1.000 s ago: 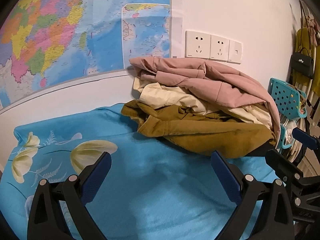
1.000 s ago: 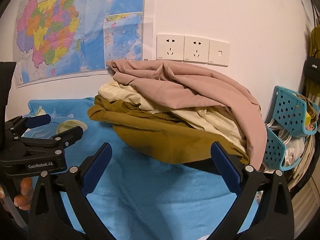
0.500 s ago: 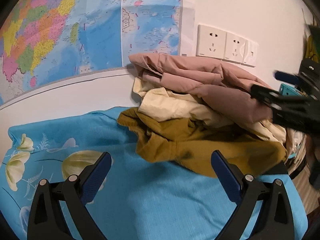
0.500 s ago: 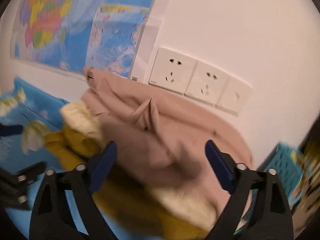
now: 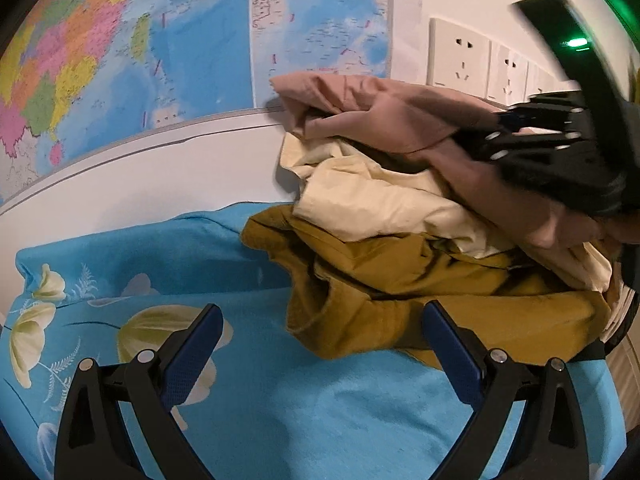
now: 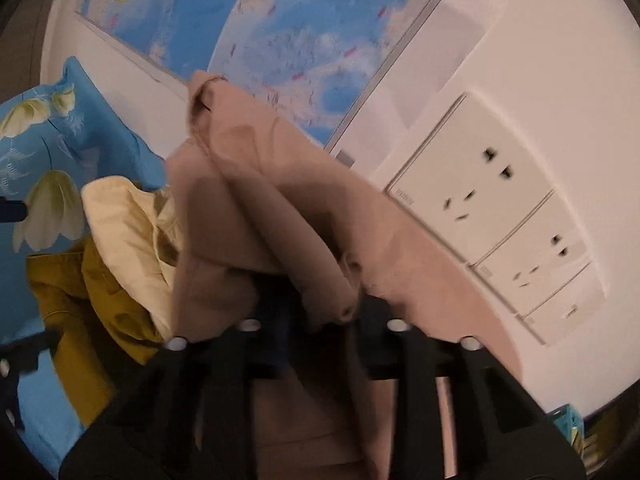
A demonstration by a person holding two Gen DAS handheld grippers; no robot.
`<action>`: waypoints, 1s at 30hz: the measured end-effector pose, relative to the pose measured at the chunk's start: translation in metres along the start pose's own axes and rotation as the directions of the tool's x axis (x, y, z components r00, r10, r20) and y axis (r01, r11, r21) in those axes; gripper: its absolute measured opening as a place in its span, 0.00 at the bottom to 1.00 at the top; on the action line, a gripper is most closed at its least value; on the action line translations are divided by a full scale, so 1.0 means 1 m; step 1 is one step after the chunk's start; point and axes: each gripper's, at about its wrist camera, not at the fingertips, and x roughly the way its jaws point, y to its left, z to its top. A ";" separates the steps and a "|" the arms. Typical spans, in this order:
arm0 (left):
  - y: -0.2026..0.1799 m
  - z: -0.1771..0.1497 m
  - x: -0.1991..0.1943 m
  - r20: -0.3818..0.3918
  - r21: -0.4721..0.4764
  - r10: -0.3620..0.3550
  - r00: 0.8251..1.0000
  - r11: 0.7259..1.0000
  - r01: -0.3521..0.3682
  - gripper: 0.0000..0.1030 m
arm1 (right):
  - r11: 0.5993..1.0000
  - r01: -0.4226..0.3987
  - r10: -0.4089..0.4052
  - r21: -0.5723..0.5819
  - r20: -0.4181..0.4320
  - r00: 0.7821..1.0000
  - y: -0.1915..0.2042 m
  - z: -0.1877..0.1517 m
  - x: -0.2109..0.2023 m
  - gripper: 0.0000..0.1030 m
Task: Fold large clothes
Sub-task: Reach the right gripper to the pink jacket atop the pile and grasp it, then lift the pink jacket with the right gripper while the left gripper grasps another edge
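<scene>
A pile of clothes lies against the wall on a blue flowered sheet (image 5: 280, 400): a pink garment (image 5: 384, 116) on top, a cream one (image 5: 376, 204) under it, a mustard one (image 5: 400, 292) at the bottom. My right gripper (image 6: 320, 312) is shut on a fold of the pink garment (image 6: 256, 208) at the top of the pile; it shows in the left wrist view (image 5: 552, 140) at the right. My left gripper (image 5: 320, 344) is open and empty, low over the sheet in front of the mustard garment.
A wall map (image 5: 160, 48) and white wall sockets (image 5: 460, 56) are behind the pile. The sockets (image 6: 480, 200) are close to the right gripper. The sheet stretches to the left of the pile.
My right gripper has swung up onto the pile, tilted, and closed on the pink garment. My left gripper has moved a little closer to the pile and stays open.
</scene>
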 end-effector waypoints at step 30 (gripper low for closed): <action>0.000 0.016 0.013 0.040 0.033 -0.084 0.996 0.996 0.083 0.93 | 0.965 -0.028 -0.024 0.260 0.195 0.981 -0.069 0.017 -0.075 0.12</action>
